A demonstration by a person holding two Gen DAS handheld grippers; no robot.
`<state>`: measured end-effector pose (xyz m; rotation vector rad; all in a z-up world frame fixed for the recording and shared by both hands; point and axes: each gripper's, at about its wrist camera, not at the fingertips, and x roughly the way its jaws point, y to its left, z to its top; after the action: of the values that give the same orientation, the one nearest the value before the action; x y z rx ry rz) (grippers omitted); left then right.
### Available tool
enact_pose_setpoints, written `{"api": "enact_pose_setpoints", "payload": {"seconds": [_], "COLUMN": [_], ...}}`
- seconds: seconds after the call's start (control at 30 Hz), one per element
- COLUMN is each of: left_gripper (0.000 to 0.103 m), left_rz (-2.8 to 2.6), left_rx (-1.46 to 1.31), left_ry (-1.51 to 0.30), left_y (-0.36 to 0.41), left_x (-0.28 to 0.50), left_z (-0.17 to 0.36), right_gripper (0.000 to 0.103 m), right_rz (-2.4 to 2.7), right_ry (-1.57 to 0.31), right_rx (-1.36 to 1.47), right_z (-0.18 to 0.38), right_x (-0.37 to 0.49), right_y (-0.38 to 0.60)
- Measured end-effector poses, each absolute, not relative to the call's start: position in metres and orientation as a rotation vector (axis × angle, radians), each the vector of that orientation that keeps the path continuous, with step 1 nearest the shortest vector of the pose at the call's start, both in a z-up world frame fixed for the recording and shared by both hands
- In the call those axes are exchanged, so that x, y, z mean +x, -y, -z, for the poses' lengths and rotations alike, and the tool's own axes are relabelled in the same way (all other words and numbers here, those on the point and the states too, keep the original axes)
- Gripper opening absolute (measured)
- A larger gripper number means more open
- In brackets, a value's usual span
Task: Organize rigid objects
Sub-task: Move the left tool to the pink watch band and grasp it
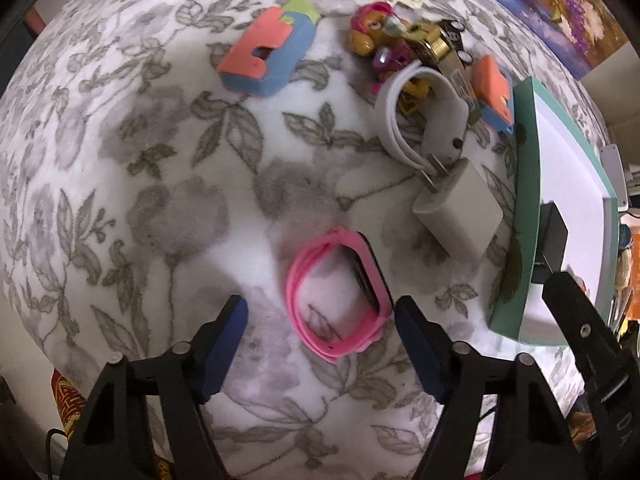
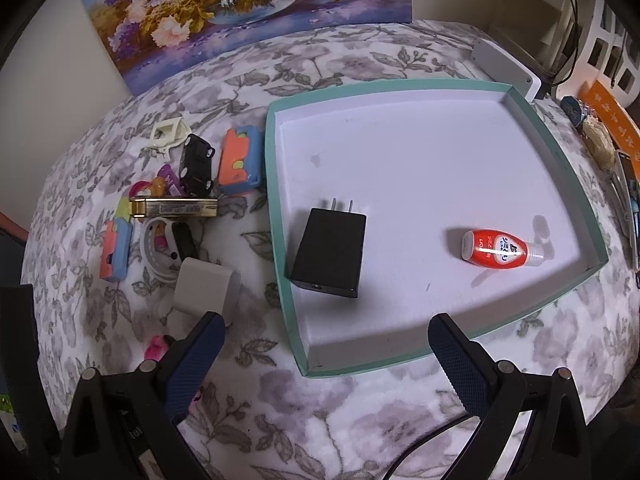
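Note:
My left gripper point(image 1: 320, 312) is open, its blue pads either side of a pink smartwatch point(image 1: 340, 296) lying on the flowered blanket. A white charger point(image 1: 456, 212) lies just beyond it. My right gripper point(image 2: 324, 332) is open and empty at the near edge of the teal tray point(image 2: 276, 216). Inside the tray lie a black charger point(image 2: 328, 252) and an orange bottle point(image 2: 500, 250). The tray point(image 1: 520, 208) also shows at the right of the left wrist view, with the right gripper's arm over it.
Left of the tray lies a pile: foam puzzle blocks point(image 1: 264, 56) point(image 2: 240, 160), a toy figure point(image 1: 368, 32), a white band point(image 1: 400, 120), a gold box point(image 2: 176, 206), a black toy car point(image 2: 196, 164). A flower painting point(image 2: 248, 8) leans at the back. Clutter point(image 2: 600, 140) lines the right edge.

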<state>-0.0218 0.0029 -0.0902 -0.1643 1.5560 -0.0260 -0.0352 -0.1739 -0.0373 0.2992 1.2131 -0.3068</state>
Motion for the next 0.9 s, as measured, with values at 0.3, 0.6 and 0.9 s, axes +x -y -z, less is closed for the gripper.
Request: {"api": "enact_pose_setpoints", "payload": {"seconds": [0.3,0.6,0.9], "left_gripper": [0.059,0.055,0.055], "left_rz": [0.048,0.016,-0.122], "left_rx": [-0.141,-0.224,-0.343], "left_ry": [-1.548,-1.493,-1.404], "left_y": [0.013,-0.005,-0.043], "left_x": [-0.018,-0.010,0.002], "left_z": [0.090,0.073,0.057], "right_gripper": [0.103,0.103,0.103], "right_rz": [0.325,0.265,0.155], "right_ry": [-1.210,-1.172,-1.138], "right_rx": [0.309,0.307,0.296], "right_z": [0.039,0.034,0.030], "right_x": [-0.031,-0.025,-0.015], "right_y": [0.178,0.168,0.148]}}
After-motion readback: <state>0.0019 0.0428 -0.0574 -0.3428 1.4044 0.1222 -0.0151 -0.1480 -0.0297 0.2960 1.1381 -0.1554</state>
